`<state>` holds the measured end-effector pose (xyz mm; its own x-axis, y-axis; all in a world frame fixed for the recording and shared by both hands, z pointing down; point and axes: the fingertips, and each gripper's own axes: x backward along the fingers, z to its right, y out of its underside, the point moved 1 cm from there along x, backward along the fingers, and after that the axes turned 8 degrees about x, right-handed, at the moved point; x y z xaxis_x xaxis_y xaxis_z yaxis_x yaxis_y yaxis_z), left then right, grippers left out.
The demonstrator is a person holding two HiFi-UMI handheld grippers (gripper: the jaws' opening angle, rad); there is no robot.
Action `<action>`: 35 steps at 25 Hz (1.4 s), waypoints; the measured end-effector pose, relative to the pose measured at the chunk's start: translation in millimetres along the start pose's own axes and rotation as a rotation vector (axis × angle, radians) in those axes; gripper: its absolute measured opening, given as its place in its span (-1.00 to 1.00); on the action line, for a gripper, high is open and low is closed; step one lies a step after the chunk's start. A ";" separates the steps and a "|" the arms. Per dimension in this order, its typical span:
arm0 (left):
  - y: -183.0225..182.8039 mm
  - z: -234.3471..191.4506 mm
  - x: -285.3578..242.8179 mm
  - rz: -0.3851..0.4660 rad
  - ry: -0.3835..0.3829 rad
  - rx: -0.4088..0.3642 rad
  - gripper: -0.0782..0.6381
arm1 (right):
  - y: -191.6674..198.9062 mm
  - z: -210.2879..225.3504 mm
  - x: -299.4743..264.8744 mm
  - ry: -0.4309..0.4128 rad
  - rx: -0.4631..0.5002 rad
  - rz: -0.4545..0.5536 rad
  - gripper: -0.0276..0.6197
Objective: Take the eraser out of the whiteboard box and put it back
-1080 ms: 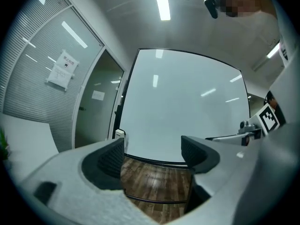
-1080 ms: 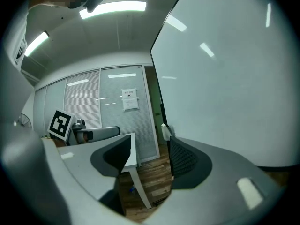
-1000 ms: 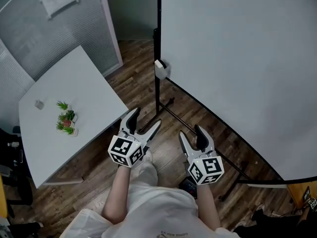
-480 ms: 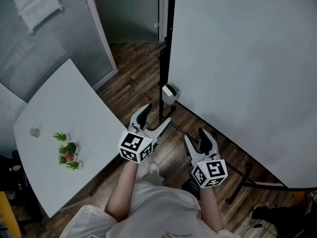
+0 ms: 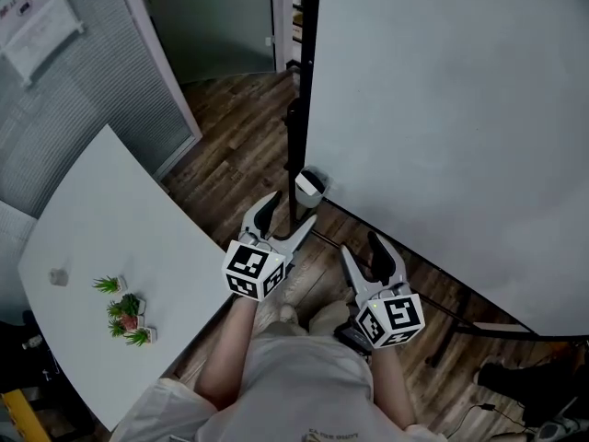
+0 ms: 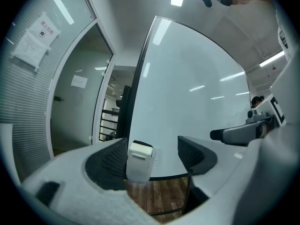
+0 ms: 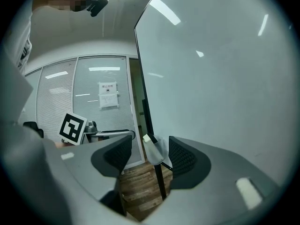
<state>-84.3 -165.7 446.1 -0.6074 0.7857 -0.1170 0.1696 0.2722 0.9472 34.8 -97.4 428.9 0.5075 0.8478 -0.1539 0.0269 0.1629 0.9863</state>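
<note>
A small white whiteboard box hangs at the lower left edge of the whiteboard. The eraser pokes out of its top, white with a dark strip. My left gripper is open just short of the box, pointing at it. In the left gripper view the box shows ahead between the jaws, untouched. These jaws have just been closing a little, with nothing gripped. My right gripper is open and empty, lower right of the box, also aimed at the box.
A white table with small green plants stands at the left. The whiteboard's black post and stand legs rise from the wood floor. A glass partition and doorway lie behind.
Both grippers have moved forward toward the whiteboard. The box now sits much nearer the left gripper's fingertips. The table has slid back and left in the head view.
</note>
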 end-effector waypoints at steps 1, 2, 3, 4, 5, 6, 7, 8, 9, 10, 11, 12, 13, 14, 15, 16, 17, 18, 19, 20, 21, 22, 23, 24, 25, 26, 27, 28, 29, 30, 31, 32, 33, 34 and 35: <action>0.0 -1.5 -4.4 -0.003 0.002 -0.002 0.13 | -0.1 2.5 -3.2 0.003 -0.001 -0.002 -0.14; 0.1 -2.8 -8.3 -0.006 0.005 -0.004 0.13 | 0.3 4.9 -6.7 0.004 -0.003 -0.004 -0.14; 0.5 -4.1 -12.0 -0.011 0.008 -0.009 0.12 | 1.0 6.8 -10.4 0.005 -0.006 -0.006 -0.14; 1.0 -6.0 -15.6 -0.016 0.010 -0.014 0.12 | 1.5 8.1 -14.4 0.003 -0.006 -0.007 -0.14; 1.8 -8.3 -19.2 -0.022 0.012 -0.020 0.11 | 1.3 9.0 -18.2 0.000 -0.003 -0.005 -0.14; 2.7 -10.8 -22.4 -0.027 0.011 -0.023 0.11 | 0.7 9.3 -21.5 -0.004 0.002 -0.003 -0.14; 3.8 -13.3 -24.9 -0.031 0.008 -0.024 0.10 | 0.1 9.5 -24.2 -0.009 0.007 0.000 -0.15; 5.0 -15.5 -27.0 -0.034 0.005 -0.024 0.10 | -0.1 10.1 -26.7 -0.014 0.009 0.001 -0.15; 5.9 -17.0 -28.8 -0.037 0.003 -0.023 0.09 | 0.4 11.0 -29.1 -0.017 0.007 0.000 -0.16; 6.0 -17.7 -30.7 -0.039 0.005 -0.026 0.09 | 1.3 12.1 -31.7 -0.019 0.002 -0.001 -0.16; 4.7 -17.8 -32.8 -0.039 0.009 -0.035 0.09 | 2.0 13.2 -34.6 -0.020 -0.003 -0.003 -0.16; 2.1 -17.4 -35.3 -0.035 0.015 -0.051 0.09 | 2.5 13.9 -37.6 -0.022 -0.006 -0.005 -0.16; -0.6 -16.7 -38.0 -0.032 0.020 -0.067 0.09 | 2.9 14.2 -40.3 -0.024 -0.006 -0.006 -0.16; -2.3 -16.0 -40.5 -0.033 0.024 -0.082 0.08 | 3.8 13.7 -42.5 -0.026 -0.007 -0.009 -0.16; -2.5 -15.8 -43.0 -0.038 0.028 -0.092 0.08 | 5.3 12.7 -44.3 -0.029 -0.009 -0.013 -0.17; -1.7 -16.1 -45.5 -0.045 0.031 -0.098 0.08 | 7.2 11.6 -45.9 -0.032 -0.012 -0.018 -0.17; -0.5 -16.9 -48.2 -0.050 0.034 -0.100 0.08 | 9.3 10.8 -47.4 -0.035 -0.014 -0.023 -0.17; 0.5 -17.9 -50.8 -0.054 0.036 -0.100 0.08 | 11.3 10.7 -48.7 -0.037 -0.013 -0.028 -0.17; 1.5 -19.1 -53.3 -0.056 0.038 -0.100 0.08 | 13.0 11.3 -49.9 -0.037 -0.012 -0.033 -0.17; 2.5 -20.4 -55.3 -0.059 0.040 -0.101 0.08 | 14.4 12.5 -50.7 -0.034 -0.011 -0.036 -0.17; 3.7 -21.8 -57.1 -0.063 0.041 -0.102 0.08 | 15.5 14.2 -51.2 -0.030 -0.011 -0.038 -0.17; 5.4 -22.9 -59.0 -0.067 0.043 -0.102 0.08 | 16.8 16.1 -51.3 -0.026 -0.014 -0.039 -0.17; 7.5 -23.6 -60.8 -0.072 0.046 -0.102 0.08 | 18.6 18.1 -51.1 -0.022 -0.017 -0.042 -0.18; 9.5 -24.2 -62.6 -0.075 0.049 -0.102 0.08 | 20.8 20.1 -51.0 -0.020 -0.019 -0.045 -0.18; 11.3 -24.7 -64.4 -0.078 0.051 -0.101 0.08 | 22.9 21.9 -51.3 -0.017 -0.020 -0.048 -0.18; 12.5 -24.9 -66.2 -0.079 0.055 -0.102 0.08 | 24.8 23.6 -51.8 -0.014 -0.019 -0.052 -0.18; 13.6 -24.8 -68.0 -0.081 0.058 -0.104 0.08 | 26.5 24.8 -52.4 -0.011 -0.016 -0.056 -0.18; 14.5 -24.4 -69.4 -0.083 0.061 -0.108 0.08 | 27.9 25.4 -52.7 -0.008 -0.012 -0.061 -0.18; 15.5 -23.8 -70.6 -0.084 0.064 -0.113 0.07 | 29.2 25.7 -52.8 -0.007 -0.008 -0.065 -0.18; 16.3 -23.0 -71.8 -0.085 0.066 -0.120 0.07 | 30.5 25.9 -52.9 -0.006 -0.006 -0.069 -0.18; 16.9 -22.4 -72.8 -0.086 0.067 -0.129 0.07 | 31.7 26.3 -52.8 -0.006 -0.006 -0.072 -0.18; 17.4 -22.1 -73.7 -0.087 0.065 -0.137 0.06 | 32.9 26.9 -52.7 -0.006 -0.009 -0.074 -0.18; 17.6 -22.2 -74.6 -0.087 0.064 -0.142 0.04 | 34.0 27.6 -52.5 -0.005 -0.013 -0.075 -0.19; 17.7 -22.4 -75.4 -0.087 0.063 -0.144 0.04 | 34.8 28.3 -52.4 -0.003 -0.016 -0.076 -0.19; 17.8 -22.5 -76.1 -0.086 0.063 -0.143 0.02 | 35.5 29.1 -52.1 -0.001 -0.018 -0.077 -0.19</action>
<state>-52.5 -233.2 478.6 -0.6634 0.7252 -0.1845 0.0055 0.2513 0.9679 34.3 -150.5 473.7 0.5052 0.8320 -0.2292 0.0505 0.2367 0.9703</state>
